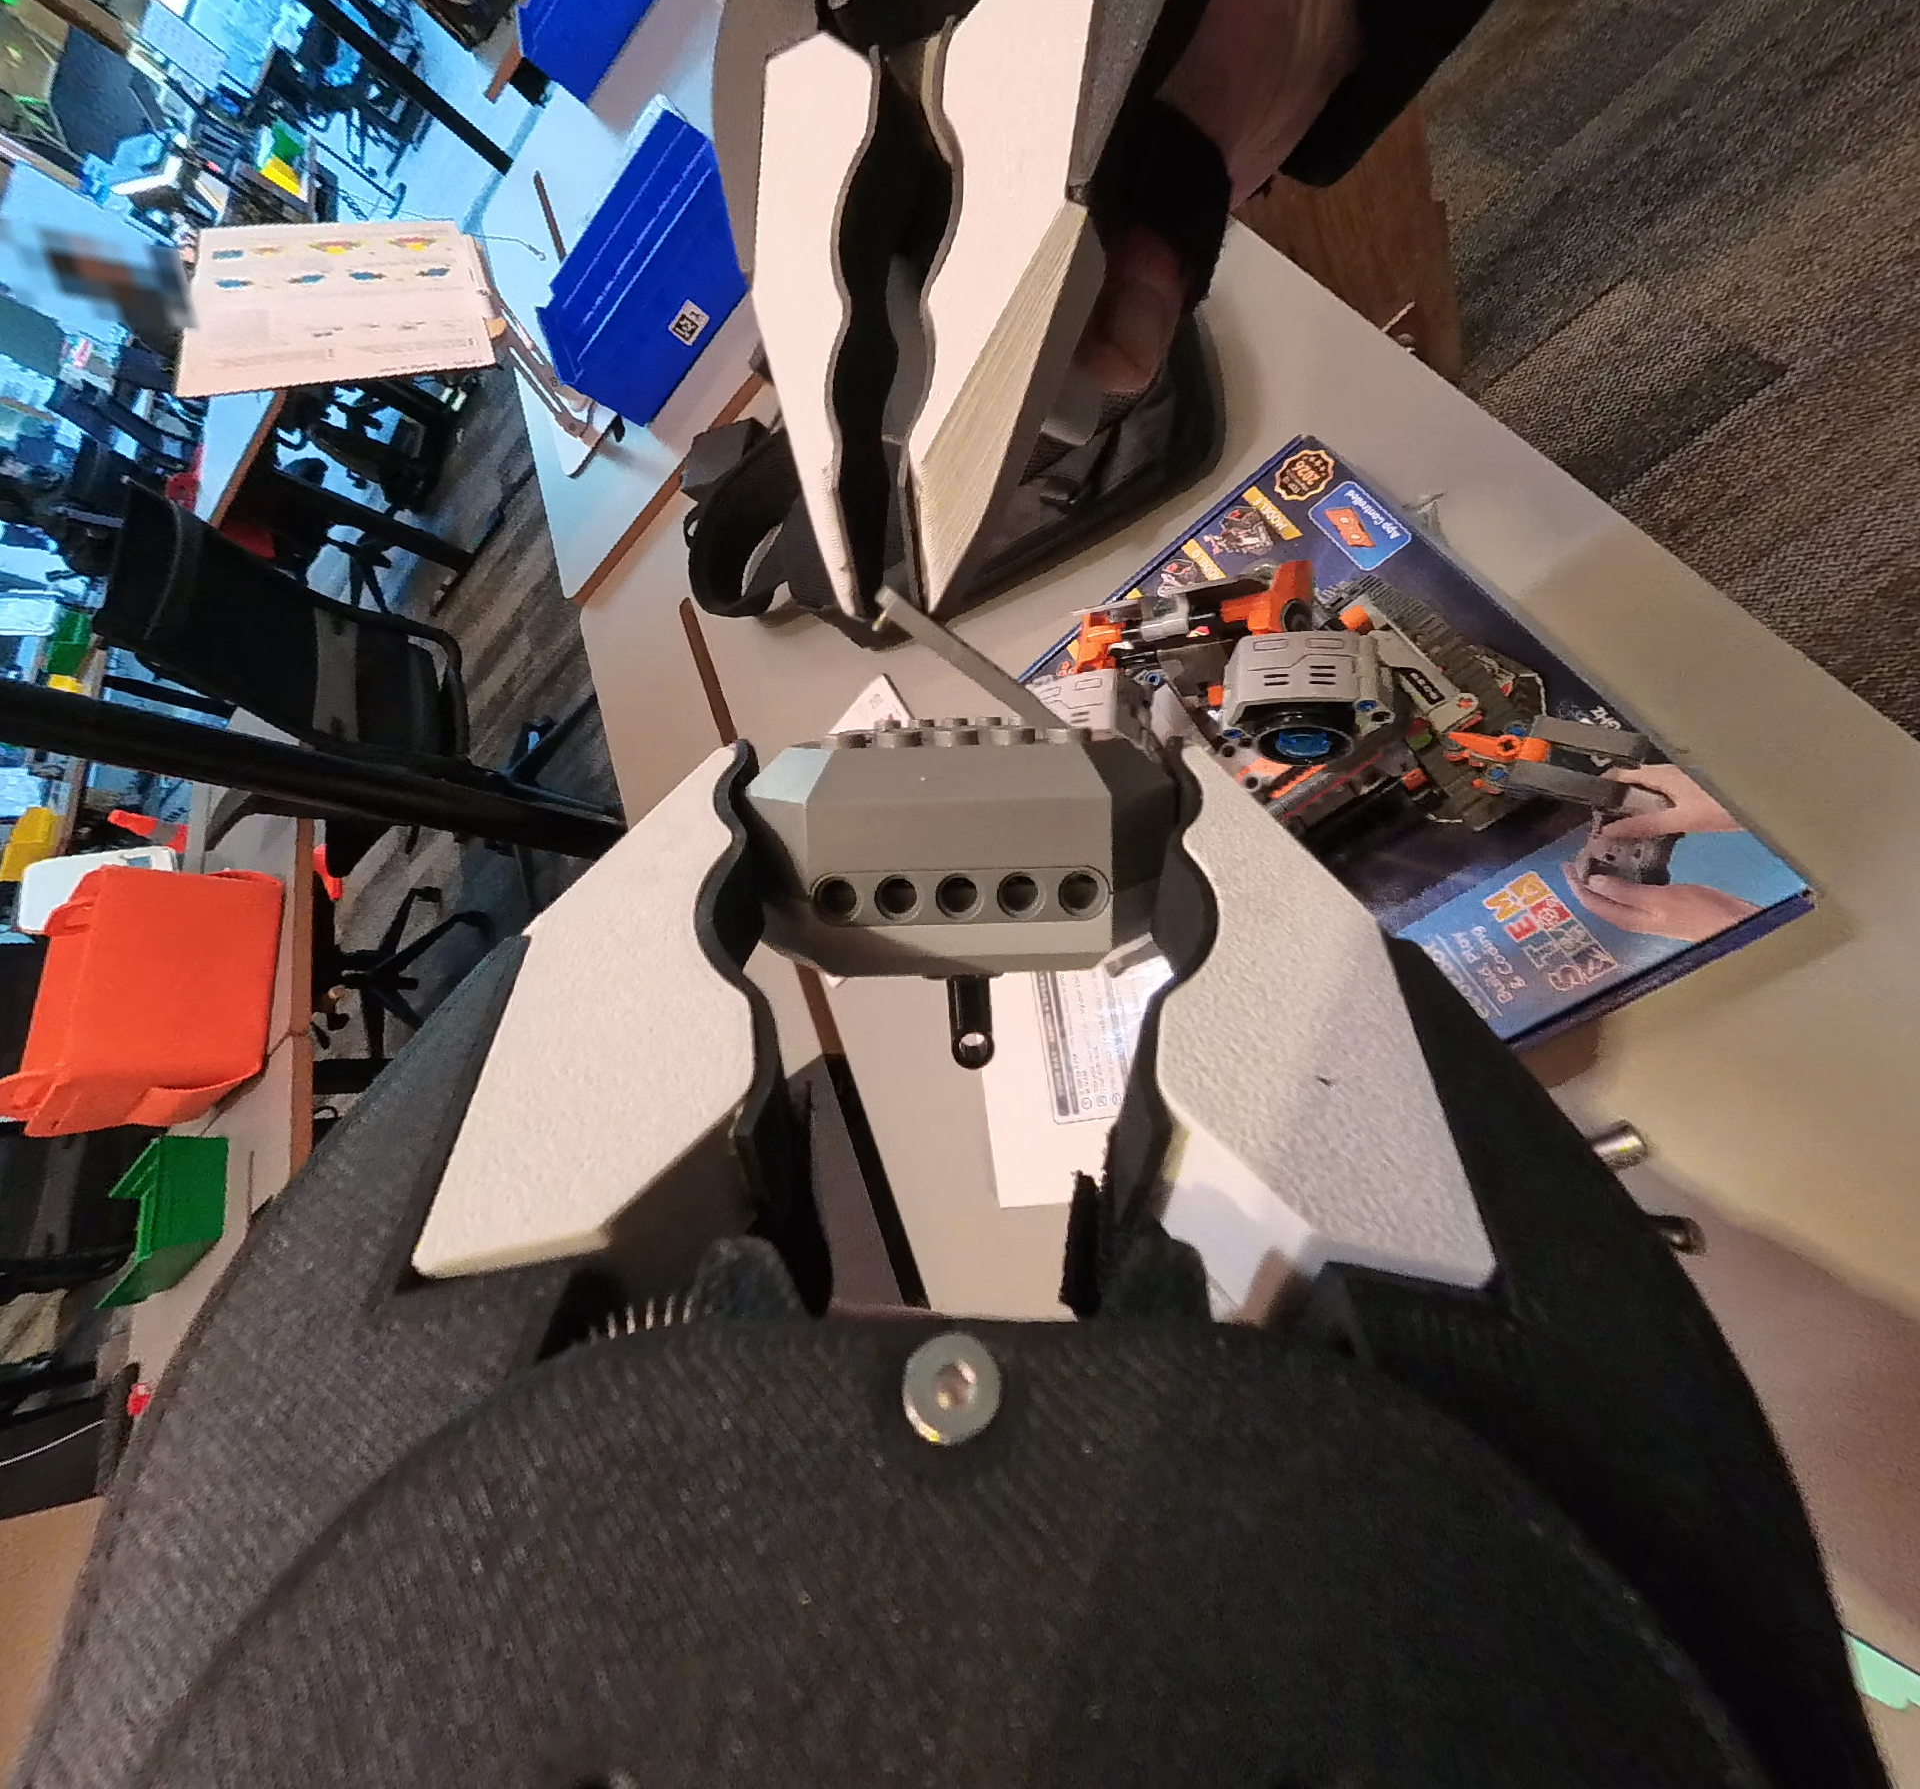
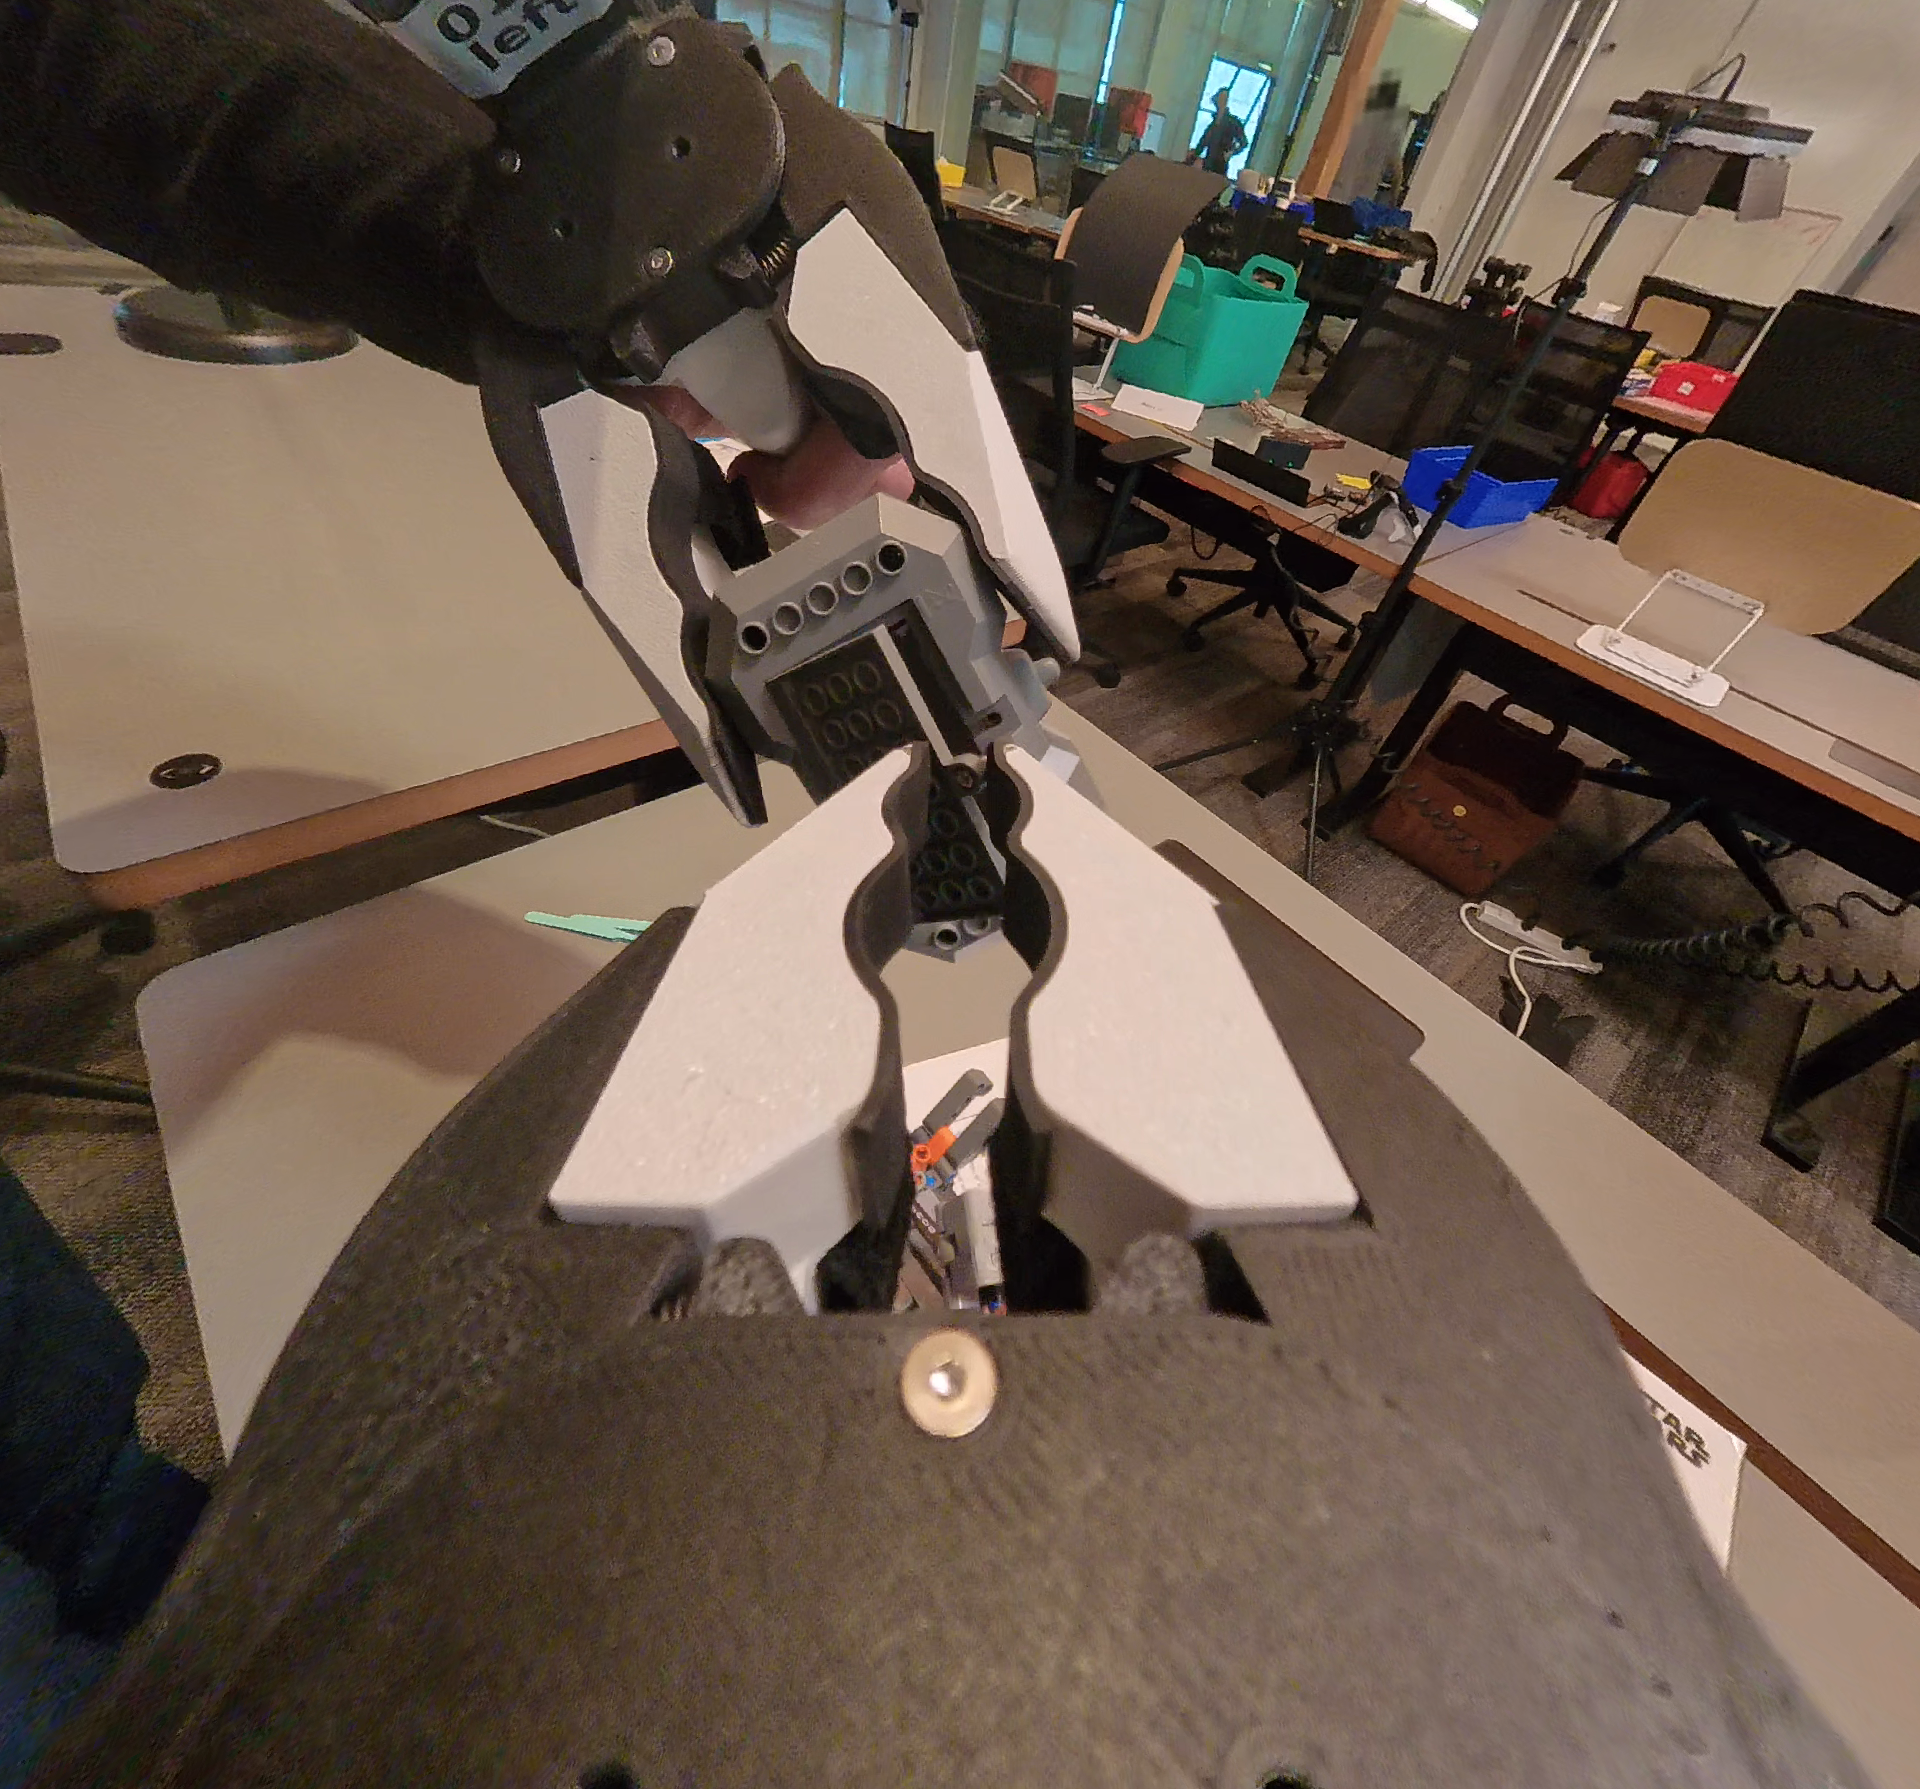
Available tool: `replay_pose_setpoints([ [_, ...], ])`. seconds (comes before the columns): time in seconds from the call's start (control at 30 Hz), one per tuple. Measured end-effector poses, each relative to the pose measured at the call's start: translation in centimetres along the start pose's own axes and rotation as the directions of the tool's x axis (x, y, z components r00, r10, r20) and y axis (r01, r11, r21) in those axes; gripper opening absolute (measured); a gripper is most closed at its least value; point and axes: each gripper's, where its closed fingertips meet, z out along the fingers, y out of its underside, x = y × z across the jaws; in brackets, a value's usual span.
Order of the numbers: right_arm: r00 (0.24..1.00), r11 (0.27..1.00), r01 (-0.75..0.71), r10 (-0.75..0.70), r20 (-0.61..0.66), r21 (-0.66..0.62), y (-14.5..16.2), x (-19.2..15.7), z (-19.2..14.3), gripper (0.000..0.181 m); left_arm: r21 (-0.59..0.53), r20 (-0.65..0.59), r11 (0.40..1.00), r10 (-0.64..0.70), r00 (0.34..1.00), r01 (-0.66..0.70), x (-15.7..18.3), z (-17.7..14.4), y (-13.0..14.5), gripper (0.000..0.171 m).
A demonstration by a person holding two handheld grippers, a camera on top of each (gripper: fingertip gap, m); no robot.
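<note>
My left hand-held gripper [image 1: 961, 856] clamps the grey studded block [image 1: 951, 846] above the surface [image 1: 1621, 492], while my right hand-held gripper [image 2: 961, 783] pinches a thin dark strip [image 1: 951, 653] against it.

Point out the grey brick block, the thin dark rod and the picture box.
grey brick block [image 1: 961, 866]: left wrist view, holed front face.
thin dark rod [image 1: 951, 653]: left wrist view, mid-shaft.
picture box [image 1: 1621, 866]: left wrist view, printed lid.
</note>
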Motion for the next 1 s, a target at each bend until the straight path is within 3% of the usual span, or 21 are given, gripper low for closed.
replay_pose_setpoints([
  [0.33,0.992,0.995,-0.103,0.102,0.080,0.007,-0.1,1.2,-0.8,0.010,0.088,0.055,0.996,-0.029,0.998,0.024,-0.7,1.3,-1.3,0.073],
  [0.73,0.982,0.996,-0.081,0.087,0.167,-0.041,0.1,0.6,-0.8,0.027,0.114,0.119,0.993,-0.029,0.993,0.016,-2.6,1.0,-2.5,0.074],
  [0.87,0.986,0.995,-0.088,0.093,0.141,-0.040,0.2,0.9,-0.4,0.020,0.100,0.124,0.995,-0.039,0.992,0.027,-2.9,1.1,-2.0,0.073],
  [1.0,0.980,0.993,-0.120,0.121,0.155,-0.015,-0.2,1.0,0.3,0.007,0.121,0.129,0.986,-0.134,0.982,0.119,-3.5,1.2,-1.2,0.073],
])
